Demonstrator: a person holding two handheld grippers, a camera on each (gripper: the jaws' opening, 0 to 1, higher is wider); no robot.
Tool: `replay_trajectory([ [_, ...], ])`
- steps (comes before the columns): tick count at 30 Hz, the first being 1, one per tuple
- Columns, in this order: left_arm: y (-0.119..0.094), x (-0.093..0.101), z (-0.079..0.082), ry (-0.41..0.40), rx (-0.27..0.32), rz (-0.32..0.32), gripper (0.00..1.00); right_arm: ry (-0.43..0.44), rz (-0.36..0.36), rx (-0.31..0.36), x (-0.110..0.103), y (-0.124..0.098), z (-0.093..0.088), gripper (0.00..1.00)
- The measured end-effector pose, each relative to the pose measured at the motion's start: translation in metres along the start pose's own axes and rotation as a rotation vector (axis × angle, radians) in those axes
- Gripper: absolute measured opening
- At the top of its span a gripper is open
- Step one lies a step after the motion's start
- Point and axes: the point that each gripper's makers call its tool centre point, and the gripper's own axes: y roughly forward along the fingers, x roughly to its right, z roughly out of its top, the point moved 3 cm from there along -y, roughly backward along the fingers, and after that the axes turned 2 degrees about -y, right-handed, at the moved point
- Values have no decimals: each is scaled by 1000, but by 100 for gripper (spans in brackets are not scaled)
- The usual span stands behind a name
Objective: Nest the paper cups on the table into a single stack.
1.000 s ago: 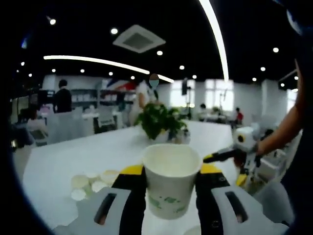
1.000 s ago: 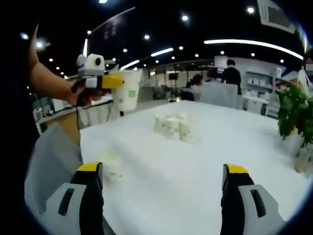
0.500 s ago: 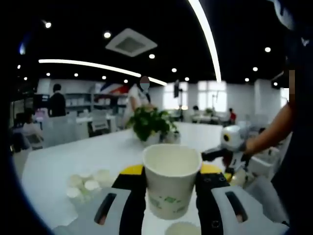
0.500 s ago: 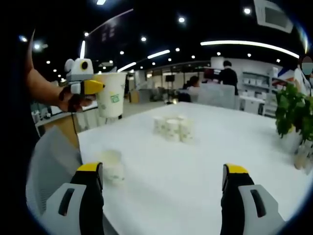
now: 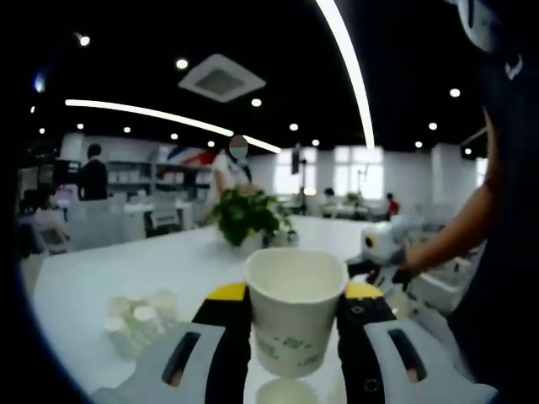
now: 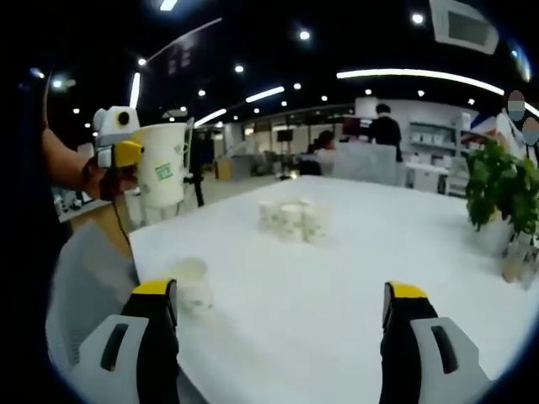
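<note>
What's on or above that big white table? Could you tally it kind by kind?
Yellow-tipped two-jaw grippers: 2, the left gripper and the right gripper
Single white paper cups with green print: 2, the held cup and the lone cup on the table
Huddle of white paper cups: 1, too blurred to count cup by cup
Green potted plant: 1
Total: 6

A leafy potted plant (image 5: 245, 218) is standing on the far part of the white table (image 5: 152, 265), and in the right gripper view it is sitting near the table's right edge (image 6: 498, 195). Behind it a person in white (image 5: 227, 169) is standing, and another in dark clothes (image 5: 92, 177) is standing farther off by some shelves. Long strip lights (image 5: 347, 67) are glowing across the dark ceiling beside a square air vent (image 5: 217, 80). A grey chair back (image 6: 84, 282) is sitting at the table's near corner.
</note>
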Motion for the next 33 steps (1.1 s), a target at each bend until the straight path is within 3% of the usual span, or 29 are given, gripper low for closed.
replay_trajectory([
  [11,0,-3,-22,8,-1,0,38,1,-15,0,-3,-6,1,100],
  [23,2,-11,-78,9,-57,11,38,4,-24,-11,-15,-18,-1,100],
  [27,2,-10,-102,26,-118,-15,38,2,-28,-12,-22,-21,2,100],
  [33,6,-19,-114,1,-130,-17,38,5,-46,-3,-34,-22,8,100],
])
